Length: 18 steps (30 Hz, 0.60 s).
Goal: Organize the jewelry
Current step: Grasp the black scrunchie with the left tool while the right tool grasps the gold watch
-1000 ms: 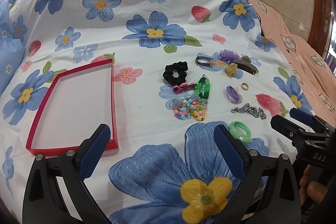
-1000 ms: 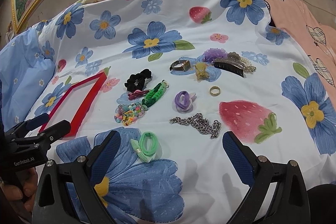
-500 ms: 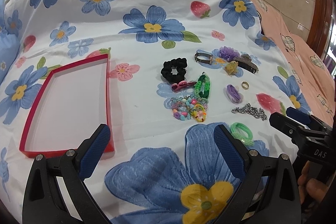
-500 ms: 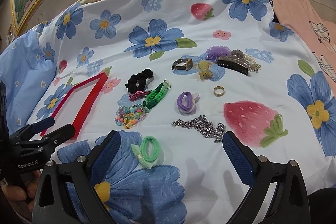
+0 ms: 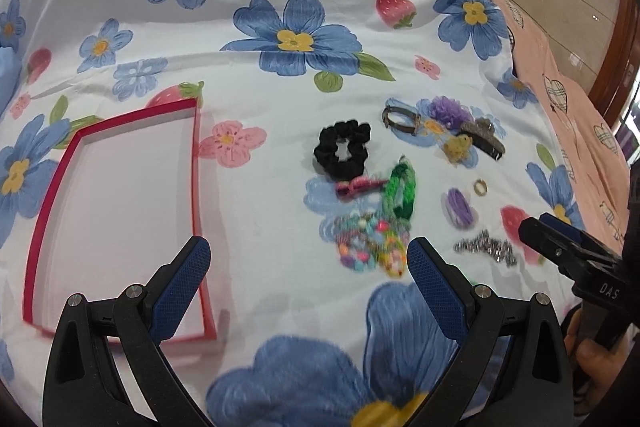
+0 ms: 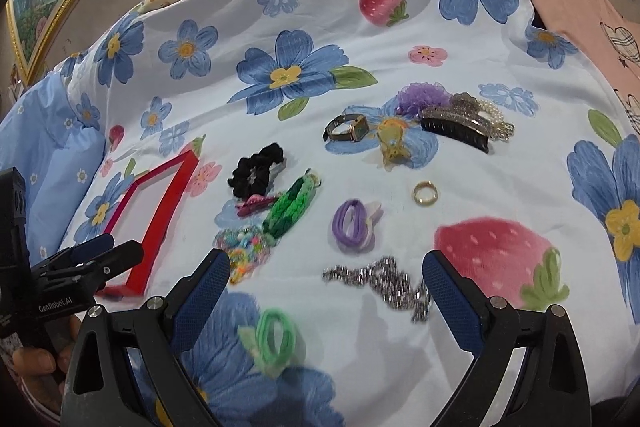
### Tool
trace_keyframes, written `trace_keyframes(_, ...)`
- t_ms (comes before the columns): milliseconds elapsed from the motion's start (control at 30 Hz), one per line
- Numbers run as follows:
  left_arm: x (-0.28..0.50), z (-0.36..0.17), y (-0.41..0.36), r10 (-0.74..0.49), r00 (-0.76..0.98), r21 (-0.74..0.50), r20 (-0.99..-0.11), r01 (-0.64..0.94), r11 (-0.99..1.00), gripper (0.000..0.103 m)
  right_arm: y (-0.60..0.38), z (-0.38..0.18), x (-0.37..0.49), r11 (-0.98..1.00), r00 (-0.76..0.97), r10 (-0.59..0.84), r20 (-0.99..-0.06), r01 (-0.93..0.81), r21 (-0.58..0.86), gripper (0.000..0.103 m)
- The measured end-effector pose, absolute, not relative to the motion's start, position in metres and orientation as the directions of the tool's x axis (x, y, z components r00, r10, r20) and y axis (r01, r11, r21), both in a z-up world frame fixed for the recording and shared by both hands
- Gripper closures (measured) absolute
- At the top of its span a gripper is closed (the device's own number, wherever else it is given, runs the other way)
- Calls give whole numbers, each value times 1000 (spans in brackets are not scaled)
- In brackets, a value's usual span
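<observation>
I had both the left gripper and the right gripper spread wide and grasping nothing, poised low over the near edge of the flowered bedspread so either could take a first piece. The jewelry lay loose mid-bed, the silver chain nearest my right fingers, while the red tray waited empty toward the left edge, presumably to receive it.

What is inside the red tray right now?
Nothing: the red tray shows only its bare white bottom. Its near corner is covered by the left hand-held gripper, so that bit stays unseen.
</observation>
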<state>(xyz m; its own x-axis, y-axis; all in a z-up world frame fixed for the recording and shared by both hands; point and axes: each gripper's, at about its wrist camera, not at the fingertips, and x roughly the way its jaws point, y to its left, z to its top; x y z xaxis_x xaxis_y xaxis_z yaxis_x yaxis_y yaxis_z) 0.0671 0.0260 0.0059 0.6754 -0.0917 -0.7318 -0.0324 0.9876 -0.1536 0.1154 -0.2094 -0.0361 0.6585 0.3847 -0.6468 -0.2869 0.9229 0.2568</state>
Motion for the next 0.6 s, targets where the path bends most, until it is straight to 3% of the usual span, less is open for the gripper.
trace_keyframes(100, 83, 9, 27, -84, 672, -138, -735, -27, 990, 3, -207, -33, 129, 923, 657, 385, -648, -288, 256, 7)
trace_keyframes(200, 100, 10, 28, -94, 662, -137, -744, -13, 990, 4, -201, -30, 147, 924, 652, 382, -656, -292, 247, 16)
trace_keyframes(367, 131, 9, 29, -102, 644, -135, -758, -1, 991, 14, -194, -22, 184, 925, 651, 379, -658, -281, 254, 27)
trace_keyframes(433, 144, 6, 32, -109, 634, -142, -766, -1, 990, 16, -191, -20, 202, 924, 647, 382, -660, -281, 259, 38)
trace_keyframes(600, 176, -2, 39, -146, 604, -186, -783, -4, 982, 22, -178, -21, 247, 928, 629, 370, -684, -282, 243, 49)
